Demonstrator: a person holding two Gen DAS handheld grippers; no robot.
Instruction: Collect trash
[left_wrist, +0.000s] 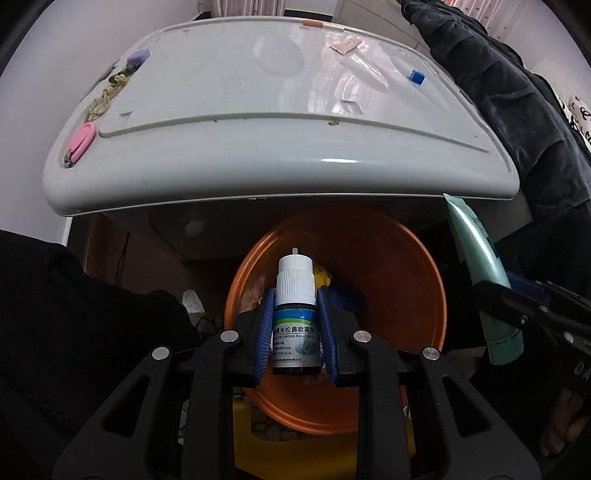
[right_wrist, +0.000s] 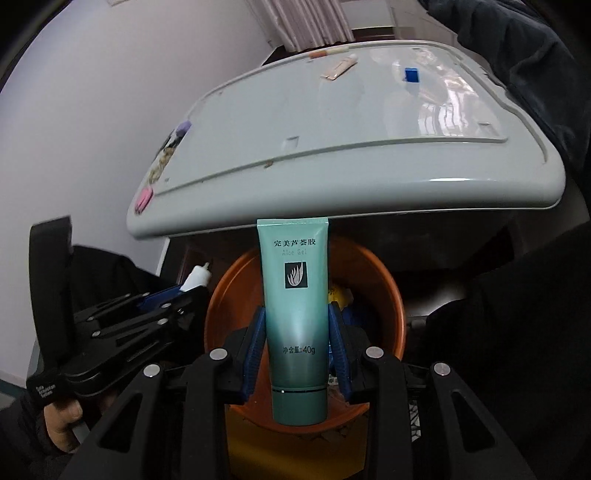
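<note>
Table edge: the rounded front lip of the pale grey table (left_wrist: 280, 177) hangs just ahead of and above my fingertips in both views; my grippers sit below that lip.
Room beneath: under the lip the orange basin (left_wrist: 406, 280) opens towards me, its rim wide to either side of what I carry; some yellow and blue items already lie in it, too hidden to name.
Side room: my two grippers are near each other over the basin, the right one showing at the right edge of the left wrist view, the left one at the left edge of the right wrist view.
Left gripper (left_wrist: 295, 325): my blue pads are drawn in on the nasal spray bottle (left_wrist: 294, 314), pinching its labelled body from both sides, white nozzle pointing away from me, held over the basin.
Right gripper (right_wrist: 297, 339): my pads press both flanks of the aloe gel tube (right_wrist: 295, 314), cap end towards me, flat crimped end reaching up near the table lip, over the basin.
Table top: pink nail clipper (left_wrist: 79, 142) at the left edge, a small blue block (left_wrist: 416, 78) far right, well apart from my fingers.
</note>
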